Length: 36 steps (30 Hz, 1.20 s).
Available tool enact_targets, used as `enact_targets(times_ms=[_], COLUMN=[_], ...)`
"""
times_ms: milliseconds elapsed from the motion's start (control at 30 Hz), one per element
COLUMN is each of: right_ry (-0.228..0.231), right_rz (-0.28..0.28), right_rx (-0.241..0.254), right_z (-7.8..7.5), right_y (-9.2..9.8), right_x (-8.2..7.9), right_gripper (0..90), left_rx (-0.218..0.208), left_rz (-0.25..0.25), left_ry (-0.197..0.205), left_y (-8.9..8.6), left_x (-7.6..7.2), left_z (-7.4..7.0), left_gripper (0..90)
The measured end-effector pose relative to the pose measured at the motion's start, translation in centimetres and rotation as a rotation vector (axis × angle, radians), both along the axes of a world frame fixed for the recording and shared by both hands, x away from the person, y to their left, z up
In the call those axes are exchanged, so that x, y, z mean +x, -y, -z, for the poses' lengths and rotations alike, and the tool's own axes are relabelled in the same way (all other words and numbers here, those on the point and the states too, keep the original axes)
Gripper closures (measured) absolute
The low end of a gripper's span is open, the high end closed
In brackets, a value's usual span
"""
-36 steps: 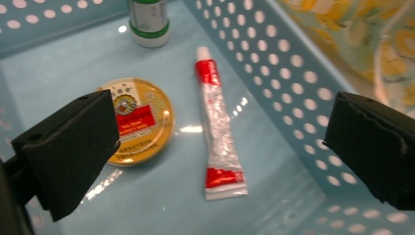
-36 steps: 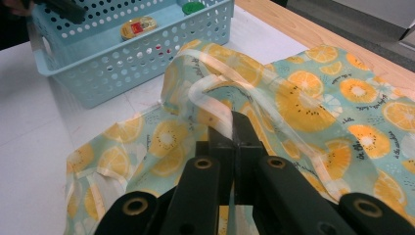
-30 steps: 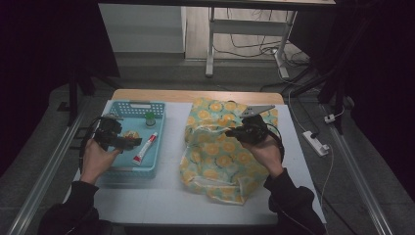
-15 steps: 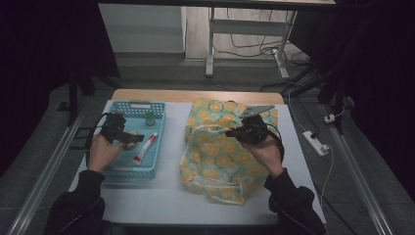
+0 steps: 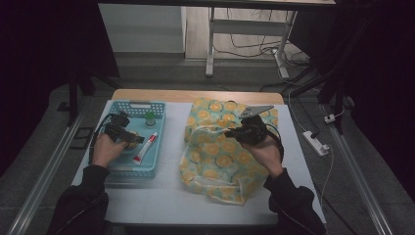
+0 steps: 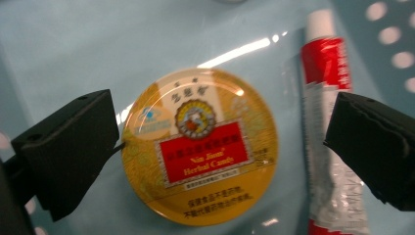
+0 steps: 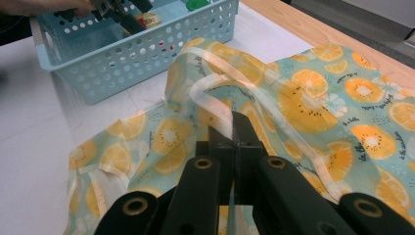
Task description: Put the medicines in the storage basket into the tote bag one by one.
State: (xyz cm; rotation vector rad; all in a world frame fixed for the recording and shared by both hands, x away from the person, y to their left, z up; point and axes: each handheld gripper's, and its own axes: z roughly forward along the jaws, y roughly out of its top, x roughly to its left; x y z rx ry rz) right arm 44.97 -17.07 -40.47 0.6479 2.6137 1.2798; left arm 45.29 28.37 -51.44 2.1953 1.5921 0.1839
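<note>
1. The left gripper point(image 5: 128, 137) is hanging over the blue basket point(image 5: 147, 172), its jaws standing open to either side of the round yellow candy tin point(image 6: 199, 146).
2. The toothpaste tube point(image 6: 327, 142) is lying just beside the tin, under one jaw.
3. The right gripper point(image 5: 244, 133) is pinching the fruit-print bag point(image 5: 220, 161) on the tabletop point(image 5: 171, 200), jaws clamped.

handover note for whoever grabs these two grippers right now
Left gripper: open, jaws either side of the round yellow candy tin in the blue basket, not gripping yet.
Right gripper: shut on the strap of the orange-print bag, lifting its edge.
In the basket too: red-white tube, green-capped item.
Done: bag held.
Left: likely grip the tin and move it towards the bag.
</note>
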Motion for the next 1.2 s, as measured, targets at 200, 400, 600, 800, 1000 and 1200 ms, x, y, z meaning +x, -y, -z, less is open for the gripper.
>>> enact_targets(times_ms=[200, 400, 600, 800, 1000, 1200], right_ry=[-0.002, -0.005, -0.004, -0.005, -0.004, 0.001], right_rz=[-0.006, -0.003, -0.006, -0.002, -0.002, -0.010], right_rx=[-0.005, -0.006, -0.007, -0.008, -0.001, 0.004], right_z=[0.2, 0.3, 0.3, 0.5, 0.3, 0.2], right_y=[-0.1, -0.1, -0.1, 0.1, 0.0, -0.2], right_x=[0.0, 0.1, 0.1, 0.2, 0.1, 0.0], right_gripper=[89.2, 89.2, 89.2, 89.2, 89.2, 89.2], left_rx=[0.050, 0.083, 0.076, 0.086, 0.082, 0.073], left_rz=[-0.022, -0.035, -0.050, -0.049, -0.051, -0.043], left_ry=[-0.057, -0.091, -0.102, -0.109, -0.076, -0.023], left_y=[0.3, 0.6, 0.4, 0.6, 0.7, 0.9], left_x=[0.4, 0.6, 0.5, 0.5, 0.2, -0.1], left_z=[0.4, 0.7, 0.6, 0.5, 0.0, -0.9], left_gripper=[0.0, 4.2, 19.6, 20.2, 20.3, 20.4])
